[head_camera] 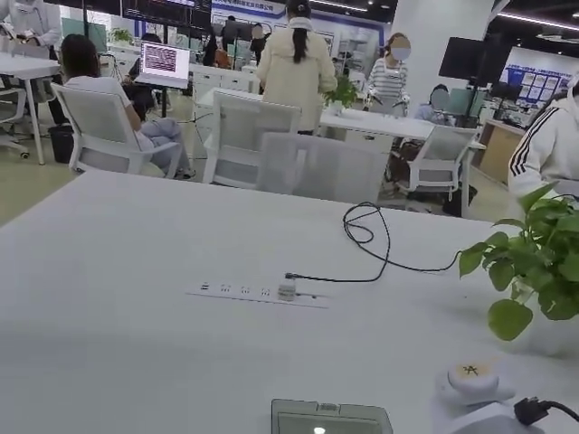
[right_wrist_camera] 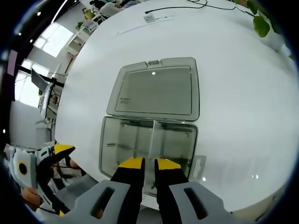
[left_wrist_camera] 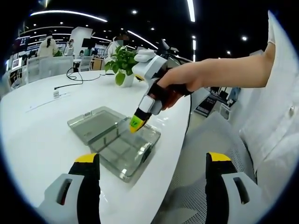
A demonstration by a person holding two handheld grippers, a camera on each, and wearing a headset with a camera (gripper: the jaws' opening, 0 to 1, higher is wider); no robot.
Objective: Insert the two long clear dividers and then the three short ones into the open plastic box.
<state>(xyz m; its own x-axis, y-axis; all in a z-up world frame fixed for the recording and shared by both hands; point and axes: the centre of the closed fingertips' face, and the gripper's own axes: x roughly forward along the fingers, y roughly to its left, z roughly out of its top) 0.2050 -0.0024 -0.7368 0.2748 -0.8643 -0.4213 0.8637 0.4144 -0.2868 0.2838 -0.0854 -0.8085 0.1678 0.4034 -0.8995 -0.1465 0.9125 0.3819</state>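
Right gripper view: the right gripper (right_wrist_camera: 149, 163) hangs over the near wall of the open plastic box (right_wrist_camera: 103, 149). Its jaws are drawn almost together, and I cannot tell whether a clear divider is pinched in the thin gap. A pale line (right_wrist_camera: 152, 137) down the middle of the tray may be a divider already seated, but the clear plastic makes a count impossible.

The box lies just beside the bench (right_wrist_camera: 233, 93) edge, its lid (right_wrist_camera: 154, 88) folded flat behind it. The main risk is that a downward push at this near side tips or slides the box off the bench.

In the left gripper view the left gripper (left_wrist_camera: 153, 158) is spread wide, holds nothing and hovers off the bench edge, so it does not steady the box. A divider that misses its slots could jam askew or spring out, since the slots are hard to see.

The plant (left_wrist_camera: 122, 63), cable (head_camera: 380, 240), power strip (head_camera: 258, 294) and a white device (head_camera: 472, 384) lie well apart from the box. Nothing blocks the way down into it.
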